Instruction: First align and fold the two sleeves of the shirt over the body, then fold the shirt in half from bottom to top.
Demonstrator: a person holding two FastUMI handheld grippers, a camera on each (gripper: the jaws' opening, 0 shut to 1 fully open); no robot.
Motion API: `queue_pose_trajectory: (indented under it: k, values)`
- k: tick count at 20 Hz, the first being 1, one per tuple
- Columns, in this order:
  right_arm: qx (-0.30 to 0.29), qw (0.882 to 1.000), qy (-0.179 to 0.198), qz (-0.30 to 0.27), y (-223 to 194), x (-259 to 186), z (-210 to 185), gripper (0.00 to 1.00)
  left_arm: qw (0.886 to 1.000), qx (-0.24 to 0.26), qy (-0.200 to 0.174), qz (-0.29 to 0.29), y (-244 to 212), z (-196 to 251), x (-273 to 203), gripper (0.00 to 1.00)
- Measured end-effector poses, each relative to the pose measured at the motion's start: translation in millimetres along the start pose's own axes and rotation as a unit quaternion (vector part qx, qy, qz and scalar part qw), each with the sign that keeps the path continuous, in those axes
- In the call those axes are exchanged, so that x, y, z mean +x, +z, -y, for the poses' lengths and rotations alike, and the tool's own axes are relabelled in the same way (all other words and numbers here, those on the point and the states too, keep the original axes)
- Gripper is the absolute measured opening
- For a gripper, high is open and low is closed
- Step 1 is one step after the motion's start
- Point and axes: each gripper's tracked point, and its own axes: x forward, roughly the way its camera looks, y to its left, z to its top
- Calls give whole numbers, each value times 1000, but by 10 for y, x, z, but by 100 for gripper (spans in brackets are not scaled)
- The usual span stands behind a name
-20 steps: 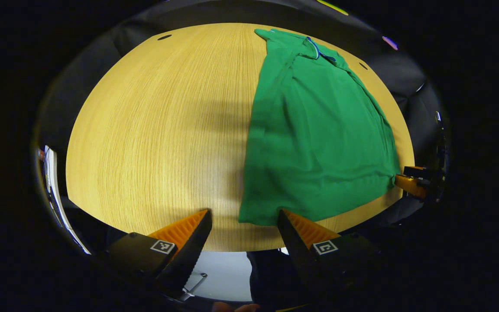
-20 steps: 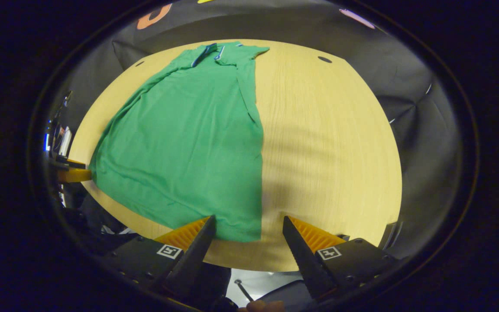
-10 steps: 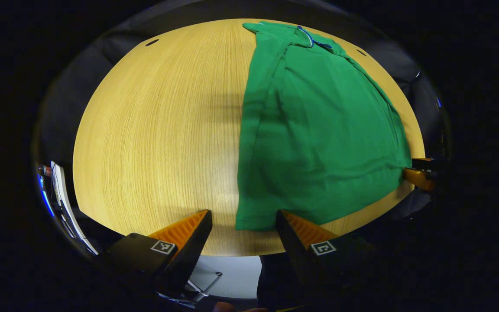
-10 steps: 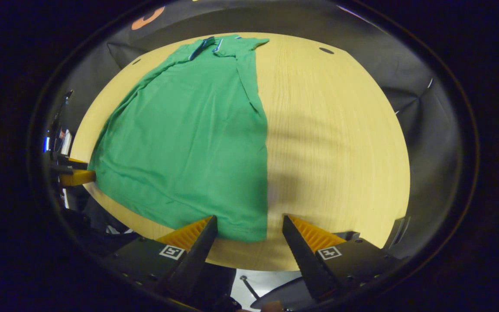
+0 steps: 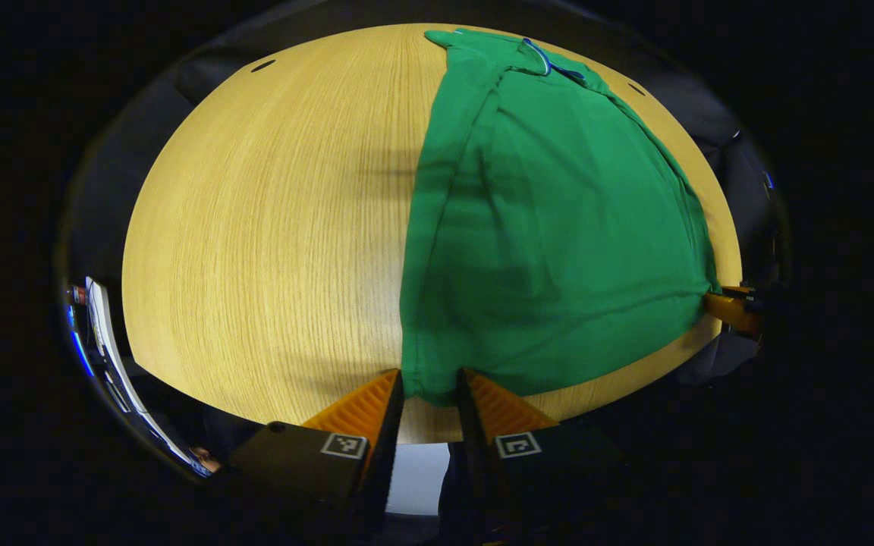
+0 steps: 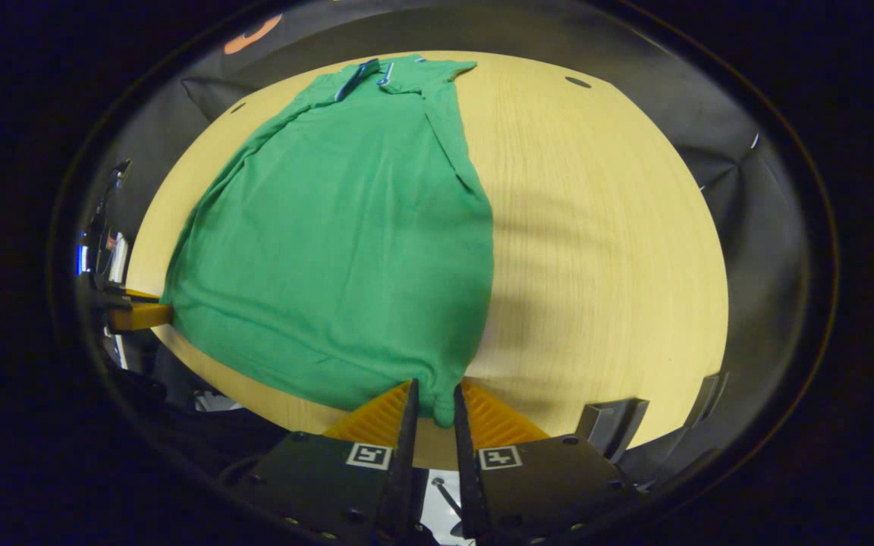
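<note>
A green shirt (image 5: 551, 227) lies flat on the wooden table (image 5: 255, 227), collar at the far end, both sleeves folded in over the body. In the left gripper view my left gripper (image 5: 429, 390) is shut on the shirt's near left hem corner. In the right gripper view the same shirt (image 6: 346, 235) spreads to the left, and my right gripper (image 6: 434, 402) is shut on its near right hem corner. Each gripper also appears at the far hem corner in the other's view: the right gripper (image 5: 733, 311) and the left gripper (image 6: 137, 315).
The table's near edge (image 6: 308, 413) runs just under both grippers. Small dark holes sit in the tabletop at the far corners (image 5: 262, 66) (image 6: 578, 81). Black cloth walls ring the table. A metal bracket (image 6: 608, 425) sits below the edge on the right.
Both grippers moved forward onto the hem and went from open to shut on the shirt's two near corners, bunching the cloth slightly there.
</note>
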Motion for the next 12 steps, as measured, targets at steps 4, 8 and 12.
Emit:
queue_pose_trajectory:
  k: [4, 8, 12]
  values:
    - [6, 1000, 7, -8, 5, 32, -42, 10, 1000, 6, -16, 2, -37, 90, -14, 11]
    - [10, 1000, 12, -11, -2, -6, -15, 0, 999, -15, -39, 3, -91, 110, -43, 6]
    - [17, 1000, 17, -8, 14, -109, 20, 0, 998, -22, -63, 13, -229, 301, -289, 6]
